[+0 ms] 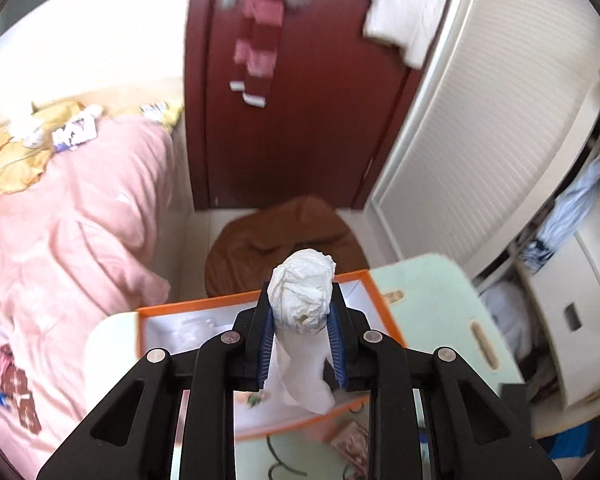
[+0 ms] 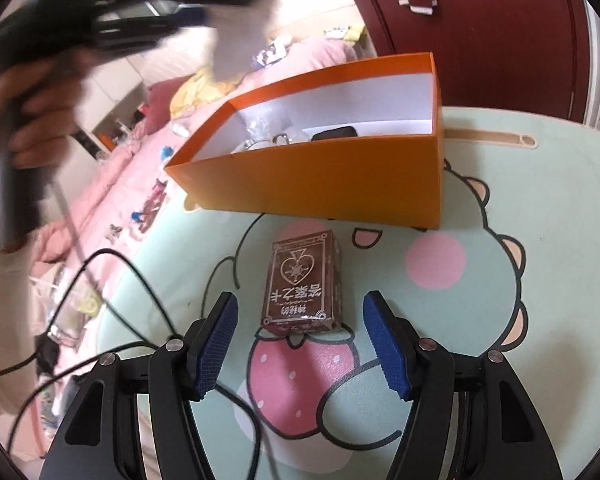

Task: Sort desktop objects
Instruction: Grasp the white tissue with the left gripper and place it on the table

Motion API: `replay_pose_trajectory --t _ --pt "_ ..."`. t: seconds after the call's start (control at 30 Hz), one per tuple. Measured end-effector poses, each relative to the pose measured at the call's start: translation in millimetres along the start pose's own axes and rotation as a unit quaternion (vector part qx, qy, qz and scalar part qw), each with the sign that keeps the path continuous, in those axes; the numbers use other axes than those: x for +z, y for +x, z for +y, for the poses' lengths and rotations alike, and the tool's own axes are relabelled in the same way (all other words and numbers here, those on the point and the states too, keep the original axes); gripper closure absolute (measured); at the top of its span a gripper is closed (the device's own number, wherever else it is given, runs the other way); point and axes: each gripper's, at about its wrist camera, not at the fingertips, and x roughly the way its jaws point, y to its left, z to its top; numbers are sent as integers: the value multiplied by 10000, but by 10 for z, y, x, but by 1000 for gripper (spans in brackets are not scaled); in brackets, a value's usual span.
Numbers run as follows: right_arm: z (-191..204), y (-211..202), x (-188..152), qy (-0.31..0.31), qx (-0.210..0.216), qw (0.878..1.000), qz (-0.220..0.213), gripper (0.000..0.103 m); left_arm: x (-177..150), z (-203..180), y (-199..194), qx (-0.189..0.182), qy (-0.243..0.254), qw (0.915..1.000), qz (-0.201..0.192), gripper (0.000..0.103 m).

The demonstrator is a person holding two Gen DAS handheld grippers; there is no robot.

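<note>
My left gripper (image 1: 301,304) is shut on a crumpled white tissue wad (image 1: 302,295), with a loose tail of tissue hanging down between the blue pads. It hovers above the orange box (image 1: 382,304). In the right wrist view that gripper (image 2: 204,14) is a blur at the upper left with the white tissue (image 2: 240,40) in it, above and left of the orange box (image 2: 320,184). My right gripper (image 2: 300,336) stands open over the table, its blue pads either side of a brown card box (image 2: 304,284) without touching it.
The table (image 2: 520,208) is a pale green mat with a cartoon print. Small items, one of them dark, lie inside the box (image 2: 332,134). Black cables (image 2: 140,280) trail over the table's left edge. A pink bed (image 1: 72,232), a brown beanbag (image 1: 284,236), a red door (image 1: 300,100) and a wardrobe (image 1: 480,140) surround it.
</note>
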Motion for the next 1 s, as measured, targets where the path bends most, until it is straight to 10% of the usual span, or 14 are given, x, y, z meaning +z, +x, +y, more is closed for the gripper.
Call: replay_pose_trajectory --t 0.63,0.83,1.0 --pt "118 -35 167 -18 -493 9987 -153 38 -1468 471 380 453 -836 9901 1029 76" --pt "178 -87 247 -161 -675 9976 -80 38 -1564 486 446 838 -863 9876 1008 36" --pt "228 -171 430 -209 -634 9978 -51 38 -1667 473 344 1085 -921 9881 589 25"
